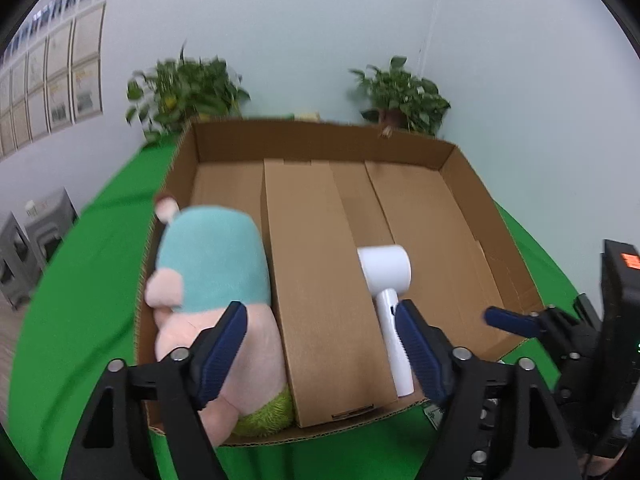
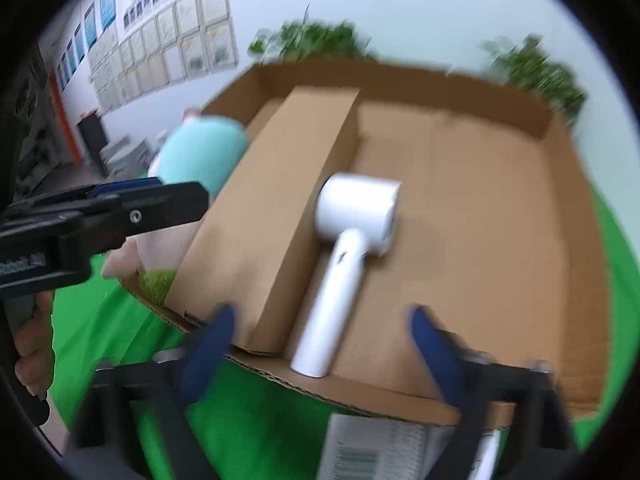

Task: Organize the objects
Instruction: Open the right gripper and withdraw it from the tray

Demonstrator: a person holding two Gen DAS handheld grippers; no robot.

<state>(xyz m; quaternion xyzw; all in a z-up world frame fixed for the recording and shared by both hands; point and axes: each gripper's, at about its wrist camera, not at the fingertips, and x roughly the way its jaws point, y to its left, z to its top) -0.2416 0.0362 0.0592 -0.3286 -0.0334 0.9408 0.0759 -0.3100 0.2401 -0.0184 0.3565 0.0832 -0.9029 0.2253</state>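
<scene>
Item: large shallow cardboard box [image 1: 320, 140] on green cloth [image 1: 80, 300], holding three things. Ahead of our left gripper [image 1: 320, 332], whose fingers stood apart around nothing, we logged a plush toy [image 1: 212, 276] with a teal head lying against the box wall on that gripper's left-finger side, a long closed carton [image 1: 320, 280] straight ahead, and a white hair dryer [image 1: 390, 300] by its right finger. Our right gripper [image 2: 320, 344] was likewise spread and empty, poised just short of the dryer's handle end. The dryer lay flat on the box floor, touching or just beside the carton; its long axis ran along the handle, handle end toward us, barrel at the far end and crosswise to the handle. We judged the sorting well advanced: three items boxed. Whether more remained outside, we could not tell; a labelled item [image 2: 376, 448] showed beneath the right gripper.
</scene>
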